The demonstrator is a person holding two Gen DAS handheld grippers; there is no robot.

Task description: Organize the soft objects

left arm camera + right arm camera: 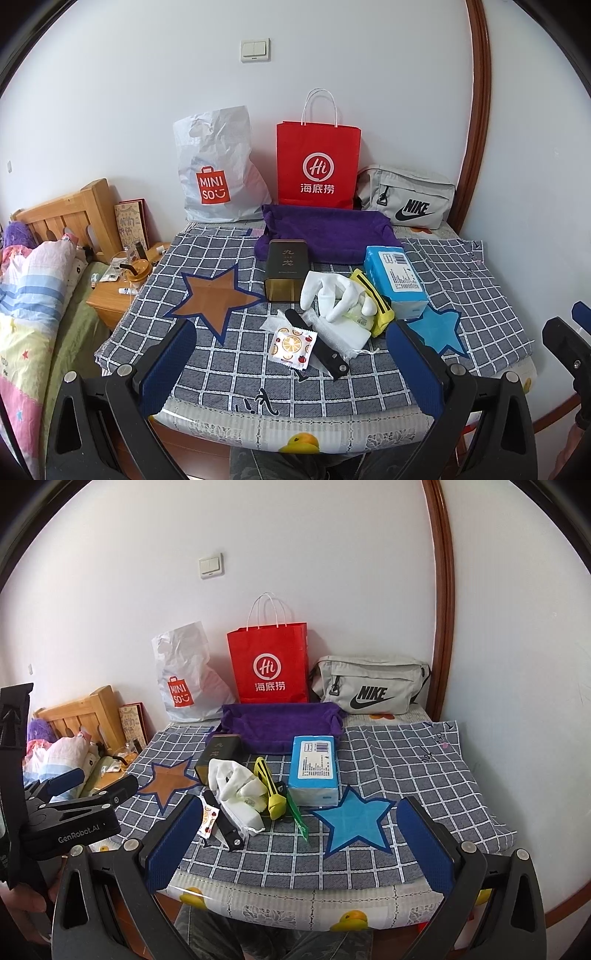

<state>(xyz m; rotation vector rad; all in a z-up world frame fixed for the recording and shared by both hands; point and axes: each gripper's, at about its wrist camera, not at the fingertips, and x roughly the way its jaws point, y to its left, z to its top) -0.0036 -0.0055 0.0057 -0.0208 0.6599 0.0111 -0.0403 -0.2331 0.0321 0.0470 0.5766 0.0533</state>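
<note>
A pile lies mid-table: white gloves, a white tissue pack, a blue tissue pack, a yellow pouch, a fruit-print sachet and a black folding knife. A purple towel lies behind them. My left gripper is open and empty, near the table's front edge; it also shows in the right wrist view. My right gripper is open and empty, in front of the blue star patch.
A dark tin box stands left of the gloves. A MINISO plastic bag, a red paper bag and a grey Nike bag line the wall. A bed and nightstand are at the left.
</note>
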